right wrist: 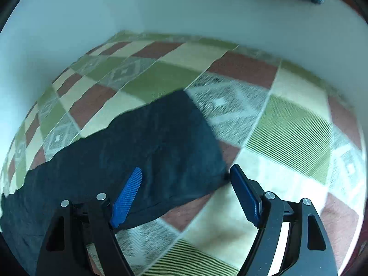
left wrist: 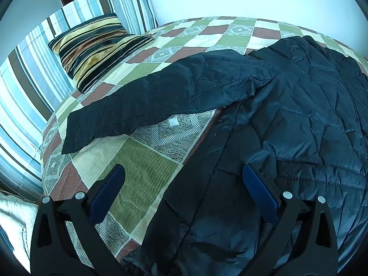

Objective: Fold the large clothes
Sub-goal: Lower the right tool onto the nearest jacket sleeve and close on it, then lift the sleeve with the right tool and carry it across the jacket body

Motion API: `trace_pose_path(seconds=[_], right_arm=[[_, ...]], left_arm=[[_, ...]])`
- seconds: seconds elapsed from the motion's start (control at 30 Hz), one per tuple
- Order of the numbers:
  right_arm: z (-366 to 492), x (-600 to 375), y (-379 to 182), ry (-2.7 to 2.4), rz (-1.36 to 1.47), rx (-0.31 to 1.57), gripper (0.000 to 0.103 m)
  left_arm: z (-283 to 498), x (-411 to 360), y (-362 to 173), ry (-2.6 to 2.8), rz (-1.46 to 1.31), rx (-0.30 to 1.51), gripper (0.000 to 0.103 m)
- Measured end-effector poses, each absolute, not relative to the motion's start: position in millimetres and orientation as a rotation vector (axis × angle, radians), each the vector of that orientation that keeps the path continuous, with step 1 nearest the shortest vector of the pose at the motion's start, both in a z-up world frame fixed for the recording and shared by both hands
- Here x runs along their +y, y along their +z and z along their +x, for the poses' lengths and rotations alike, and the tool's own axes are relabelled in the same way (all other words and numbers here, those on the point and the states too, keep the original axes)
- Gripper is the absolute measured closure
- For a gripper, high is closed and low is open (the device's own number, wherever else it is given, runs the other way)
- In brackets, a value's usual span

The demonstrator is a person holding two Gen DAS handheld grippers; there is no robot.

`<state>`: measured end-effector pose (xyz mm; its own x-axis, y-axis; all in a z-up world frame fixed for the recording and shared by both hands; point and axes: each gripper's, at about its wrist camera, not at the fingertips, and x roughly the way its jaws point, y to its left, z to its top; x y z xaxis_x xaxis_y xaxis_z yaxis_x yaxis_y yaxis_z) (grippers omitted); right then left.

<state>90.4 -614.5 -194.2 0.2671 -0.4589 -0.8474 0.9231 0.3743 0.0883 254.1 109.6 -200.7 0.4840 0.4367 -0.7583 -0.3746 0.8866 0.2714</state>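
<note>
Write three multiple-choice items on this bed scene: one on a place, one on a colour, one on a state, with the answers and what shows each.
1. Where does the striped cushion lie?
A. on the jacket
B. at the bed's head, against the striped pillows
C. on the floor

2. What colour is the quilted jacket?
A. red
B. white
C. black

3. How do the right gripper fingers stand?
A. apart, over the sleeve end
B. pinched shut on the sleeve
C. clamped on the cushion

Answers:
1 B: it leans on the striped pillows, clear of the jacket.
2 C: its shiny fabric is dark against the checked bedspread.
3 A: the sleeve end lies flat on the bedspread below the spread fingers.
</note>
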Motion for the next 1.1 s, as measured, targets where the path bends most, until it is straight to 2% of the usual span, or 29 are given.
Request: trace_pose_path(seconds=[0.13, 0.27, 0.37, 0.43, 0.47, 0.5, 0.57, 0.6, 0.7, 0.87, 1.1], right_arm=[[75, -624, -190, -1.042, 0.710, 0.783, 0.025], [88, -647, -203, -0.989, 0.663, 0.832, 0.025], [98, -654, -213, -0.911, 0.658, 0.882, 0.019], [108, -652, -217, -0.905, 0.588, 0.938, 0.020], [112, -649, -218, -0.904, 0.558, 0.956, 0.025], [115, -645, -219, -0.884, 0.546, 0.962, 0.043], [119, -641, -219, -0.876, 0.549, 0.963, 0.052], [122, -638, -218, -0.867, 0.539, 0.967, 0.062], [126, -628, -208, -0.851, 0.534, 0.953, 0.073], [129, -592, -161, -0.787, 0.519, 0.818, 0.080], [173, -500, -85, -0.581, 0.413, 0.668, 0.083]], left_arm=[[254, 109, -201, 0.498, 0.077, 0.943, 0.002], [253, 107, -201, 0.497, 0.094, 0.944, 0.002], [254, 108, -201, 0.501, 0.091, 0.945, 0.002], [254, 107, -201, 0.503, 0.093, 0.945, 0.002], [254, 107, -201, 0.504, 0.095, 0.946, 0.002], [255, 107, -202, 0.505, 0.095, 0.945, 0.002], [255, 106, -203, 0.506, 0.096, 0.946, 0.002], [255, 106, -203, 0.505, 0.096, 0.947, 0.002], [254, 108, -204, 0.499, 0.097, 0.951, 0.002], [252, 108, -203, 0.497, 0.099, 0.944, 0.002], [248, 109, -201, 0.471, 0.077, 0.934, 0.002]])
